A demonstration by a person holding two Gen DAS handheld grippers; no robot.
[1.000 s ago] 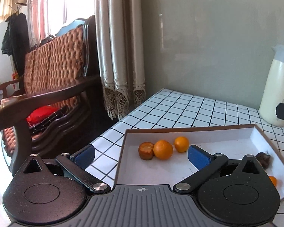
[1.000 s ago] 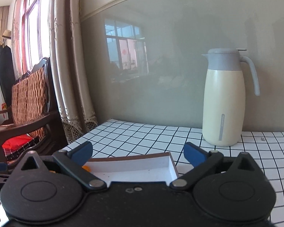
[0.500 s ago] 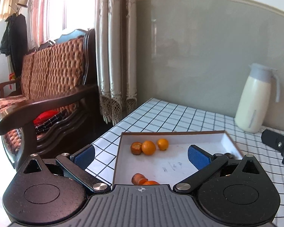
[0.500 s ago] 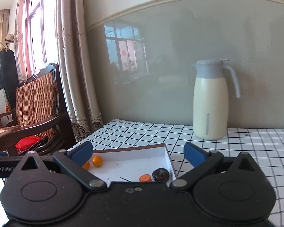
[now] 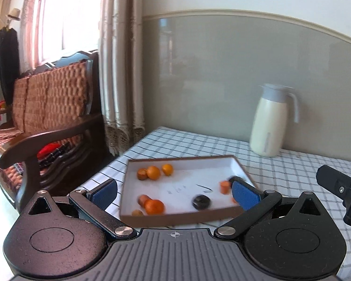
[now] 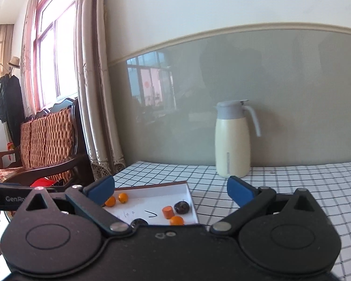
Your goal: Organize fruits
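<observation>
Small orange fruits [image 5: 153,172], roughly eight though blur hampers counting, and two dark ones [image 5: 201,202] lie in a white tray [image 5: 187,217]; both grippers' fingers [image 5: 242,193] gape empty.

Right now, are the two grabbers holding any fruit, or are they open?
Left gripper: jaws open, holding nothing.
Right gripper: jaws open, holding nothing.

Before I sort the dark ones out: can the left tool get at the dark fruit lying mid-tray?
Probably yes. The left tool is open and empty, and the dark fruit lies apart from the oranges in the open-topped tray, nothing over it.
</observation>
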